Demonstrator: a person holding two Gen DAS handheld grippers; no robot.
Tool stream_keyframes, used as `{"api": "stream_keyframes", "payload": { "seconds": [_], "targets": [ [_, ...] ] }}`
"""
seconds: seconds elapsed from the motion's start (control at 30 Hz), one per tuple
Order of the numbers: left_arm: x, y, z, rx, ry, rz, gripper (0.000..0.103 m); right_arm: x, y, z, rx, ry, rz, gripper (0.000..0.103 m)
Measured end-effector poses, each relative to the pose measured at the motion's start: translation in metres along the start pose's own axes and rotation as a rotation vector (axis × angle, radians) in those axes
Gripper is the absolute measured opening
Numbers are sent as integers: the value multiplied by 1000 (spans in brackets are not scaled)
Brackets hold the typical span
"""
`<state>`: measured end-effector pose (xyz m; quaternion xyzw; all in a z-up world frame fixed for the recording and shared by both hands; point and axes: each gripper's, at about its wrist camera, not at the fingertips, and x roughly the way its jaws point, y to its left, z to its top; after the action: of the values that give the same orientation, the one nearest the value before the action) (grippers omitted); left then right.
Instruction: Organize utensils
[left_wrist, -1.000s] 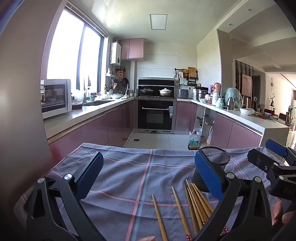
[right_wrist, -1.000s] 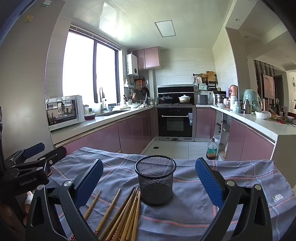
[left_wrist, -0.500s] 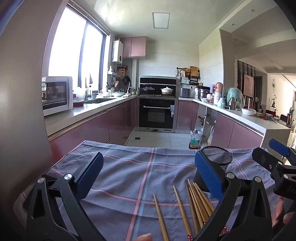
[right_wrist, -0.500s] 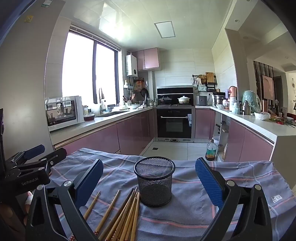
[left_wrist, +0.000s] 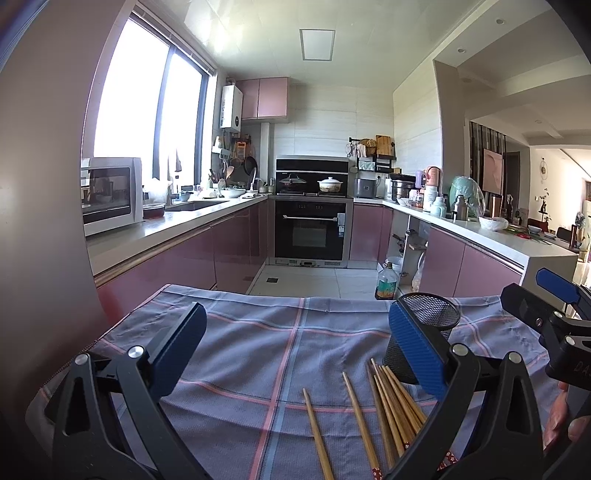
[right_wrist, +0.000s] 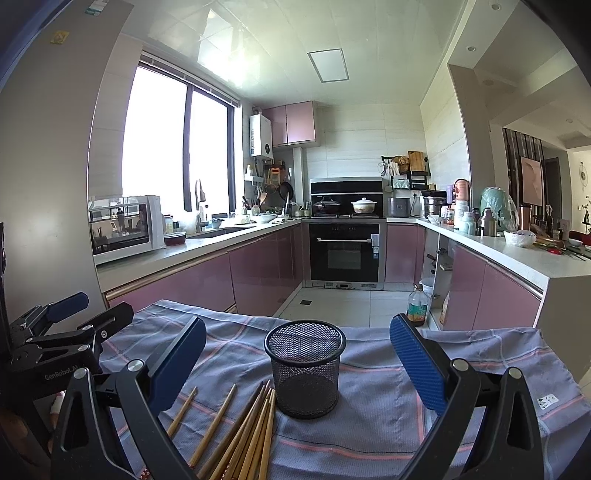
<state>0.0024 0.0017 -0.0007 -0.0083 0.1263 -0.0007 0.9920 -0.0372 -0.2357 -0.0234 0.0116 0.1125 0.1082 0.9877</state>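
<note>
Chopsticks (right_wrist: 236, 428) flat beneath both tongs (left_wrist: 295, 343) (right_wrist: 297, 354), jaws wide.

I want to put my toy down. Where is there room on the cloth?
The cloth is bare left of the chopsticks, out to its left edge. It is also bare right of the mesh cup, toward the right edge. Between chopsticks and cup it is crowded.
</note>
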Motion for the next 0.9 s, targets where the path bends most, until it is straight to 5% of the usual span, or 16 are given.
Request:
{"api": "stream_keyframes", "payload": {
  "seconds": [0.9],
  "targets": [
    [-3,-1,1,0,-7,-4,97,-1,3,0,-3,-8,3,96]
  ]
}}
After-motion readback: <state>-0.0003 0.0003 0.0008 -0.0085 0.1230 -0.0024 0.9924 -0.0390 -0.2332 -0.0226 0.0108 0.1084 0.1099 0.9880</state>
